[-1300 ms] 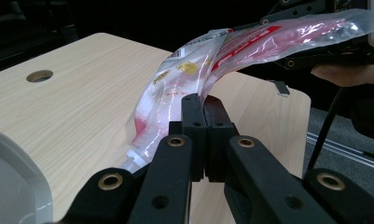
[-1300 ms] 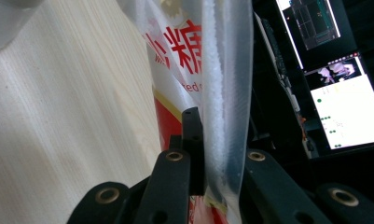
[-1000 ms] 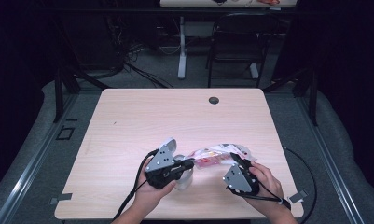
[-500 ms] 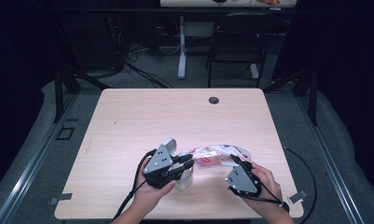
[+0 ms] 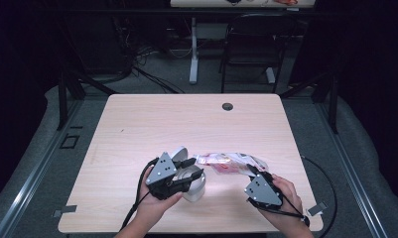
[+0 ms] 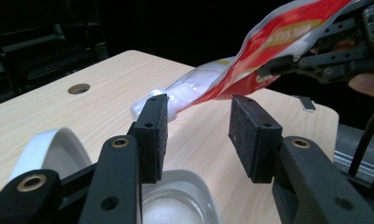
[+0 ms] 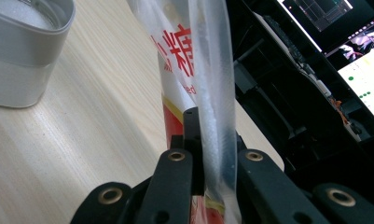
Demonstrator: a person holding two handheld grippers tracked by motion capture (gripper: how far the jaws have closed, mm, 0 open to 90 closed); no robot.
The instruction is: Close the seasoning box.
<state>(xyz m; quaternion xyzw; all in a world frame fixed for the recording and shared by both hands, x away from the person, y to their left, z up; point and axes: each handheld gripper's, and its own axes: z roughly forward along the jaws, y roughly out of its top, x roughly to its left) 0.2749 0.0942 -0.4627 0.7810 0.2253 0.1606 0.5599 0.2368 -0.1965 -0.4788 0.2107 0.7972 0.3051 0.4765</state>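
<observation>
The pouch [image 5: 231,162] lies lengthwise across the table, pinched in the right tool [image 5: 253,174], left tool [image 5: 194,168] just opened empty

Lit evenly from overhead across the pale tabletop [image 5: 137,129]; floor and room behind, from 9 through 12 to 3 o'clock, sunk in near black. Only faint, soft shadows, close under the hands at 6 o'clock. No strong glare in the high view, slightly soft overall. In the left gripper view, sharp black pads up close, background dim and murky. In the right gripper view, blurred clear plastic packet [image 7: 212,70] at 12 o'clock, bright blown-out screens at 2 o'clock.
</observation>
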